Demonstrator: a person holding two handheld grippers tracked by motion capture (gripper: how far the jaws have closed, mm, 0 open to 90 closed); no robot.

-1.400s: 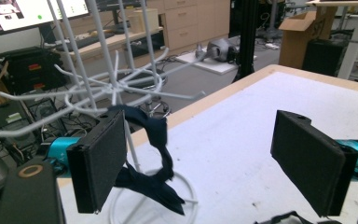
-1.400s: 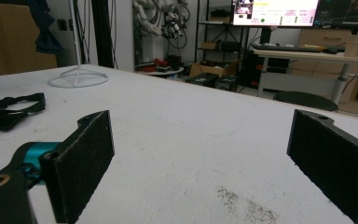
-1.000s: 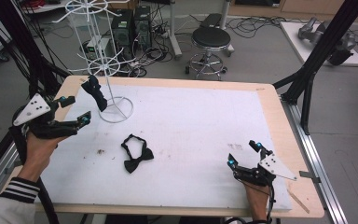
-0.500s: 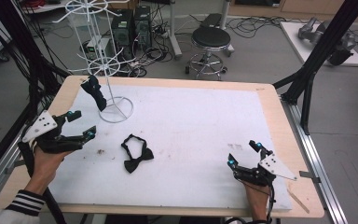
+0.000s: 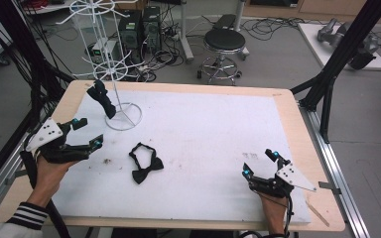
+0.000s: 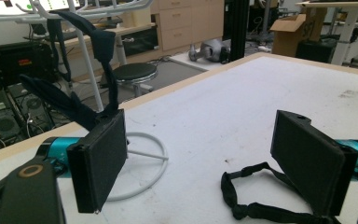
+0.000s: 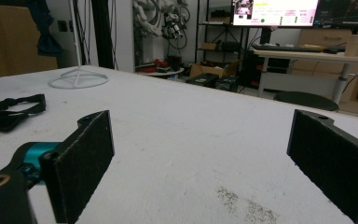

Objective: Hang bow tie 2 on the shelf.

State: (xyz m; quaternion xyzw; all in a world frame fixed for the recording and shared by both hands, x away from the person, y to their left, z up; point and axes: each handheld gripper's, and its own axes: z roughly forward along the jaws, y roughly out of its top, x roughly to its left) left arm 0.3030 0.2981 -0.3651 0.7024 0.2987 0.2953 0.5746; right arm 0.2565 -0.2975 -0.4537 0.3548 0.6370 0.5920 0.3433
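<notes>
The left gripper (image 5: 88,133) had drifted right and nearer since a second before, jaws spread wide, empty, just left of the black bow tie (image 5: 145,163) lying flat on the white mat (image 5: 218,129). The right gripper (image 5: 260,163) had stayed put near the right edge, jaws likewise spread.

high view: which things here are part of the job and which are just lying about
In the job:
- bow tie lying flat on the mat
- wire rack, one bow tie hung on it
- left gripper, open, nearest the flat tie
- right gripper, open

Lying about:
- stool
- computer towers
- floor cables
</notes>
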